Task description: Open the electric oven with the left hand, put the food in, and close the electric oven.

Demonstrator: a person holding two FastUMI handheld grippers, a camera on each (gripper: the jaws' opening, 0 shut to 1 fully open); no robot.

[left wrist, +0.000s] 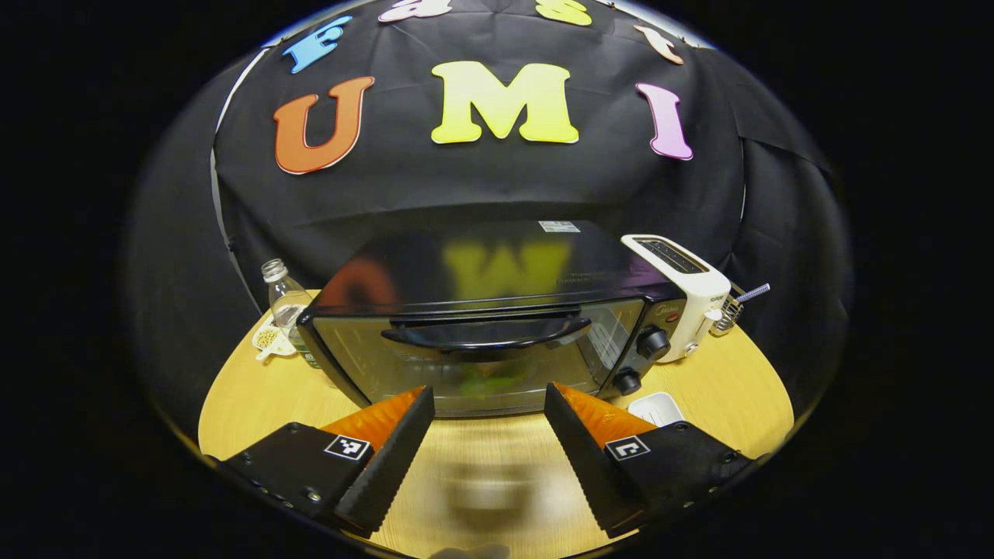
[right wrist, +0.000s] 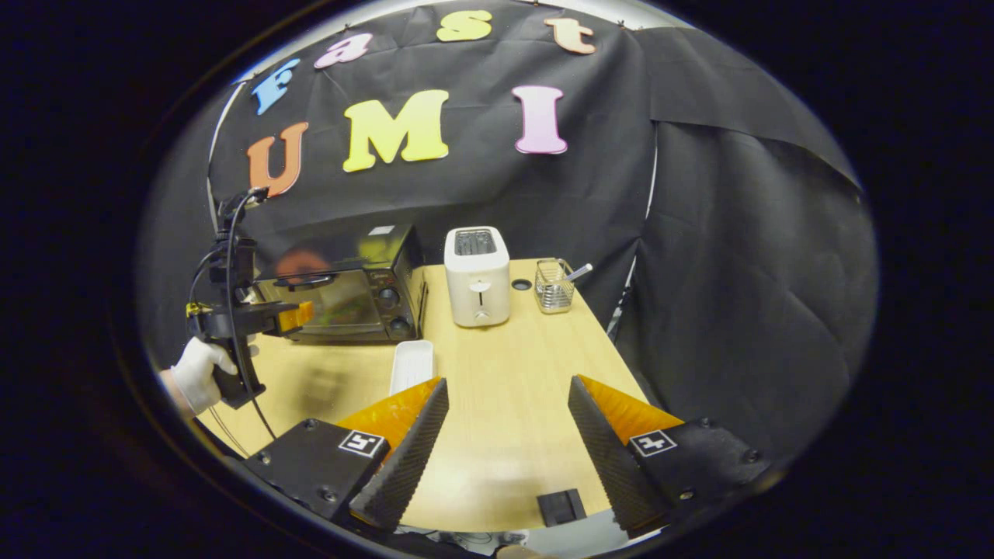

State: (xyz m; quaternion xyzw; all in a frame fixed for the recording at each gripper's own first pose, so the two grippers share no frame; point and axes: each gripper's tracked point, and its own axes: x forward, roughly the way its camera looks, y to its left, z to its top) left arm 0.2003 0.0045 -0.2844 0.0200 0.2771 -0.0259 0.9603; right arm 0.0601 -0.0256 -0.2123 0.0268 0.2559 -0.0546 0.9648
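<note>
in the left gripper view, the left gripper (left wrist: pixel 488 435) sits low with its jaws spread wide and nothing between them, above bare wooden table (left wrist: pixel 497 458). just beyond the gap between the fingertips stands the electric oven (left wrist: pixel 489 341), its glass door shut and its dark curved handle (left wrist: pixel 485 334) directly ahead of the jaws, higher than the tips and apart from them. something green shows dimly through the glass, too blurred to identify. past the right finger, a small white tray (left wrist: pixel 656 407) lies on the table near the oven's two knobs (left wrist: pixel 641 359). farther right of the jaws a white toaster (left wrist: pixel 687 291) stands just beside the oven, with a wire basket (left wrist: pixel 726 314) behind it. beyond the left finger, a clear bottle (left wrist: pixel 286 299) and a small dish (left wrist: pixel 268 340) sit at the oven's far corner. in the right gripper view, the right gripper (right wrist: pixel 505 435) is likewise released, jaws wide apart over the table, holding nothing. ahead of its left finger lies the white tray, and farther off, well to the left of the jaws, a gloved hand (right wrist: pixel 198 373) holds the left gripper in front of the oven door. straight beyond the jaws stand the toaster and wire basket.
</note>
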